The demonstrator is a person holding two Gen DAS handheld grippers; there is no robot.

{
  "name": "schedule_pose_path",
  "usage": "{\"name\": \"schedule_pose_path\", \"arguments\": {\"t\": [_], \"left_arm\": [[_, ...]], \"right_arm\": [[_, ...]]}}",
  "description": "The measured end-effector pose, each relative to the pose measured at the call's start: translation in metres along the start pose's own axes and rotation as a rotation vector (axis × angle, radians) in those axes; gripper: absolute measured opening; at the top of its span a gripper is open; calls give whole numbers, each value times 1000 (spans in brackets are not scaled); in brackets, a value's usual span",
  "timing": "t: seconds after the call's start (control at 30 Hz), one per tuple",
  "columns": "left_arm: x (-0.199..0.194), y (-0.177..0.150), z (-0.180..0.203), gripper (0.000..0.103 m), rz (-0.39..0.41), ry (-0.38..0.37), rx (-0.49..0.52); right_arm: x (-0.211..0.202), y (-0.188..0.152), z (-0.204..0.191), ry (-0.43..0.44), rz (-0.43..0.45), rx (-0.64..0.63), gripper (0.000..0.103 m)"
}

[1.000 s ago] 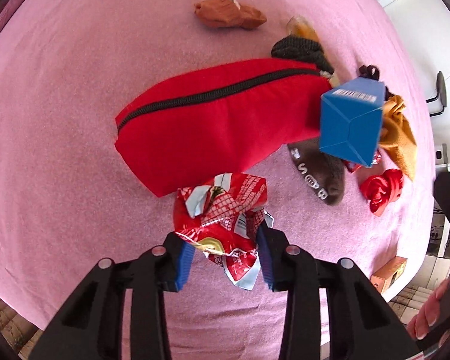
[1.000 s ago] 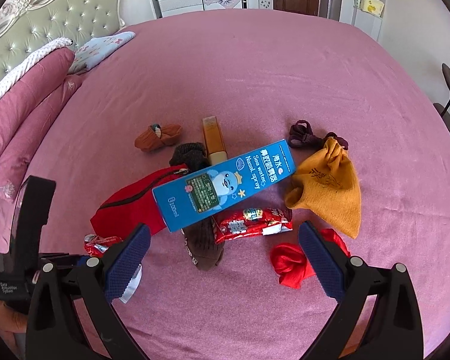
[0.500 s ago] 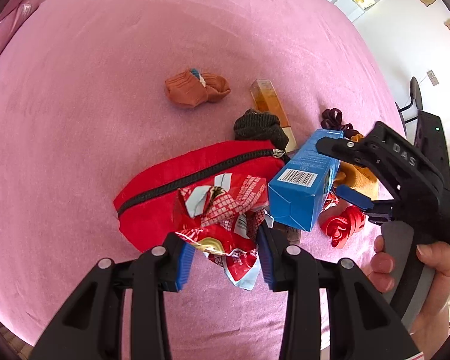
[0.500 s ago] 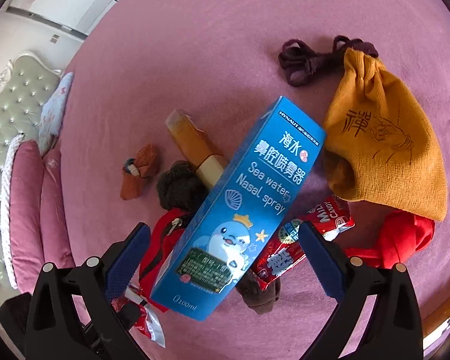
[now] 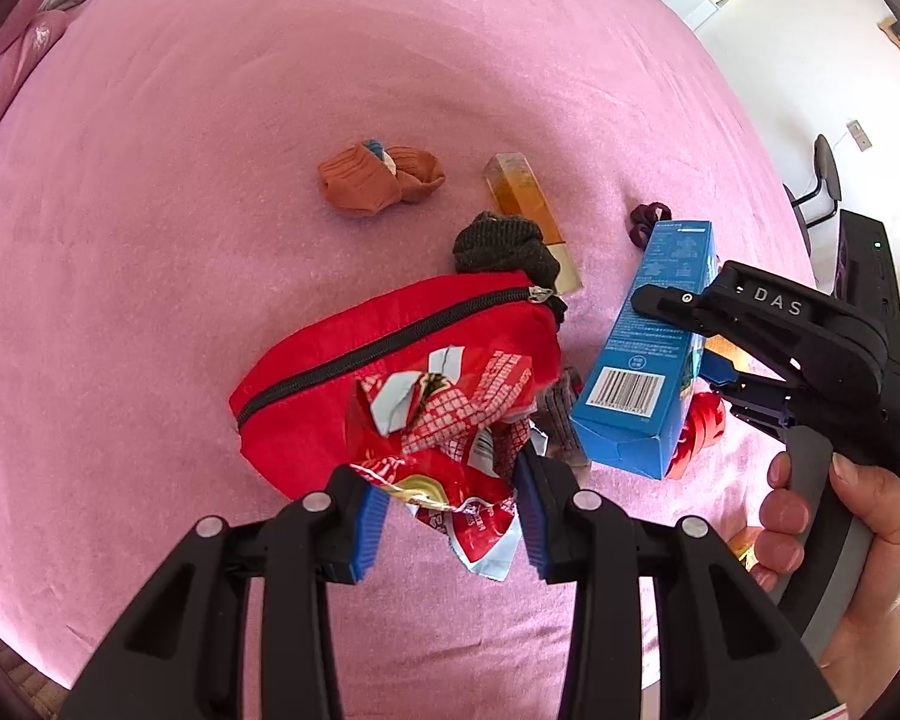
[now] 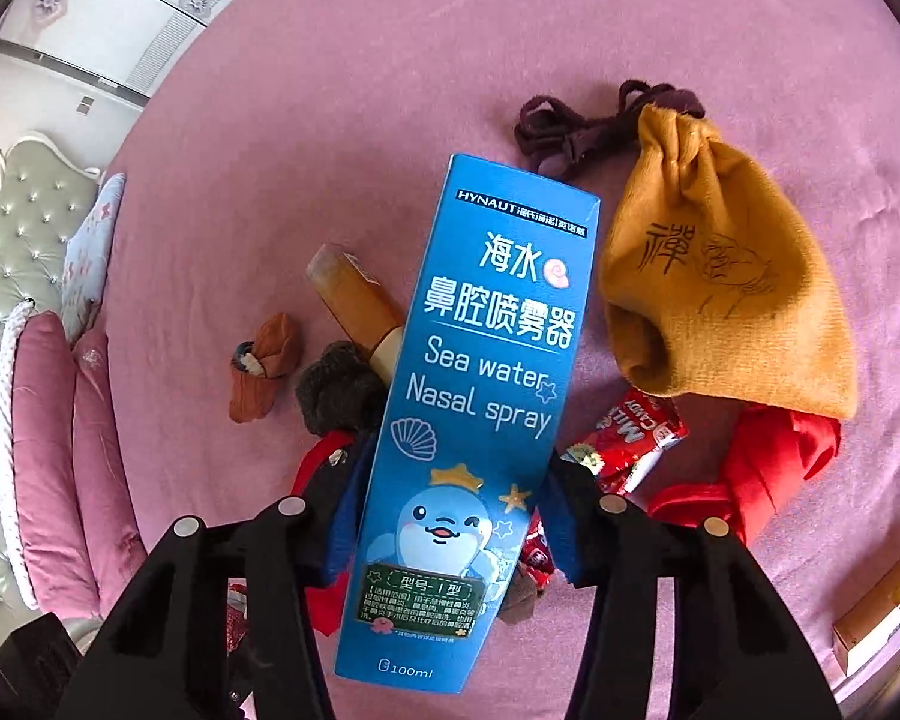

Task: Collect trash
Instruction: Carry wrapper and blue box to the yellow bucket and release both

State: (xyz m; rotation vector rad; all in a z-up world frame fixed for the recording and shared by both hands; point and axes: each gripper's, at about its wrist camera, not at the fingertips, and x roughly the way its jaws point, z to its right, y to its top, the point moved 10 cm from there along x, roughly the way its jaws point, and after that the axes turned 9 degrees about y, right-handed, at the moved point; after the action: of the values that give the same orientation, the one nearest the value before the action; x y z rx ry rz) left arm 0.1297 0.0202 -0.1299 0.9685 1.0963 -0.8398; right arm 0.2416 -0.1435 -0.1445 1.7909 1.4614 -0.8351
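Note:
My left gripper [image 5: 447, 507] is shut on a crumpled red snack wrapper [image 5: 444, 426] and holds it above the pink bed. My right gripper [image 6: 450, 525] is shut on a blue nasal spray box [image 6: 480, 420], with its jaws clamped on both long sides; the box [image 5: 648, 354] and that gripper also show at the right of the left wrist view. A red candy wrapper [image 6: 630, 444] lies on the bed under the box.
On the pink bedspread [image 5: 270, 120] lie a red zip pouch [image 5: 354, 360], a dark sock [image 5: 504, 246], an amber tube box [image 5: 528, 204], a rolled brown sock [image 5: 378, 177], a mustard drawstring bag [image 6: 726, 288] and red cloth [image 6: 768, 468]. Pillows [image 6: 48, 450] lie far left.
The right gripper closed from wide open onto the blue box and lifted it. The left gripper rose from the bed with the red wrapper held.

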Motion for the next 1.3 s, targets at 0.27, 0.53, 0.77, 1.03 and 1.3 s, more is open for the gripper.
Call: {"name": "schedule_pose_path", "arguments": {"t": [0.27,0.53,0.77,1.03,1.3], "left_arm": [[-15,-46,66,38,-11,-76,217],[-12,-142,181,38,-87,-178,523],[-15,-250,274,38,-131,-210,791],[23,-381,350,38,-265,-249,979],[85,-453,375,52,-359,-181,1126]], "right_arm": [[-103,-51,41,-9,136,-29,50],[-204,-141,157,-144,261,139,50],[-272,-237,282,-260,276,332,50],[-289,-330,387,-294,186,400,50],[-268,-377,439,-235,102,433,52]]}}
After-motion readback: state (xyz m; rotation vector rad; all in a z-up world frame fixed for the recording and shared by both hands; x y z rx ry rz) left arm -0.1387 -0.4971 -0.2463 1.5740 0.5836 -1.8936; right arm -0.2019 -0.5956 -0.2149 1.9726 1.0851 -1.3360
